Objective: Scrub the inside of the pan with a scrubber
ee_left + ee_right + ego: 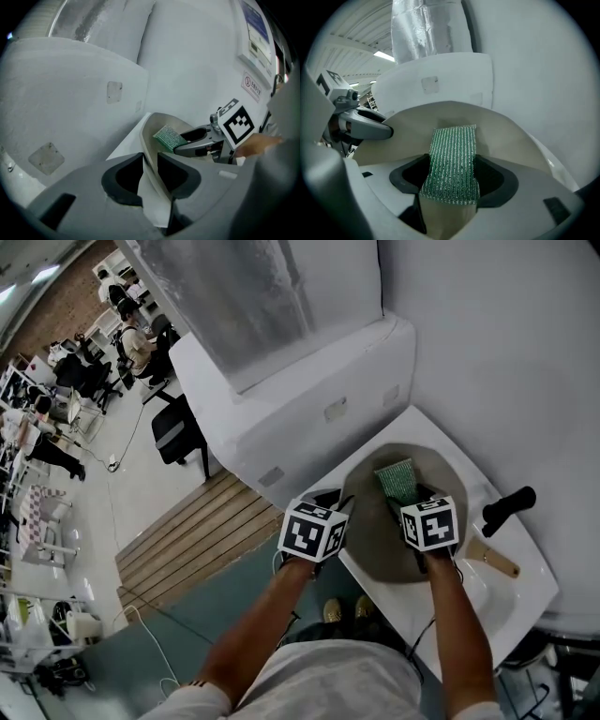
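scrubber (453,154) in r gripper (453,177), inside pan (371,523); l gripper (150,165) on rim

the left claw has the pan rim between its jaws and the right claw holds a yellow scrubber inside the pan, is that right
No: the scrubber in the right claw is green, not yellow; the right gripper view shows it. The left claw does have the pan rim between its jaws.
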`<state>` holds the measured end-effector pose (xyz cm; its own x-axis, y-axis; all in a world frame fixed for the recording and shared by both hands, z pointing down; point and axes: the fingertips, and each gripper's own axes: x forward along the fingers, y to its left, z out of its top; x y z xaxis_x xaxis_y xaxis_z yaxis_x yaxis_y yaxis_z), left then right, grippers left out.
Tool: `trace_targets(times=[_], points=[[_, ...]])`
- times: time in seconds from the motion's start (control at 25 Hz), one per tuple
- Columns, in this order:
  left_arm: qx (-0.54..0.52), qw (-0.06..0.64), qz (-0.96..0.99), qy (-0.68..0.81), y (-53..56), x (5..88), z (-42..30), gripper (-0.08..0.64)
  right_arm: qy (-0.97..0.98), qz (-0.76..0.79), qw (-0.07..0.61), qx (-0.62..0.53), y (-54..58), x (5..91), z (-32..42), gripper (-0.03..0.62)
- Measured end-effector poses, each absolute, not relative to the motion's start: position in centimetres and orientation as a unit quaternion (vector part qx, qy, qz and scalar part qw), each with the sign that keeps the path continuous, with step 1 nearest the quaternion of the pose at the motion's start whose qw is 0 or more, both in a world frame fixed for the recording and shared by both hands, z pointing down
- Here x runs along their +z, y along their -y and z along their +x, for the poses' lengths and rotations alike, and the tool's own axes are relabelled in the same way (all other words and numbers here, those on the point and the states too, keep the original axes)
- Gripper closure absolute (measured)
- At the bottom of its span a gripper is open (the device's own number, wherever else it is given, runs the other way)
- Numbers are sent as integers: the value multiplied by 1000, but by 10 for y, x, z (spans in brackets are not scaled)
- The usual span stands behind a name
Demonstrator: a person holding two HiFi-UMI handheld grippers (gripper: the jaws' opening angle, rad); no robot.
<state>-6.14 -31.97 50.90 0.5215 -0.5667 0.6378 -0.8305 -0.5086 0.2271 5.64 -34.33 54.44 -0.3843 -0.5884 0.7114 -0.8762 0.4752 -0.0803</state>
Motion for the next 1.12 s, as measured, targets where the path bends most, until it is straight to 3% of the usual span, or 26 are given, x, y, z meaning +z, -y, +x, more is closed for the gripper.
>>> trace_targets(times=[0.4,1.12], points=[[239,267,833,421,320,507,-61,453,765,512,297,254,343,535,104,288],[224,269,838,419,319,506,-61,453,804,419,339,250,303,544,13,288]])
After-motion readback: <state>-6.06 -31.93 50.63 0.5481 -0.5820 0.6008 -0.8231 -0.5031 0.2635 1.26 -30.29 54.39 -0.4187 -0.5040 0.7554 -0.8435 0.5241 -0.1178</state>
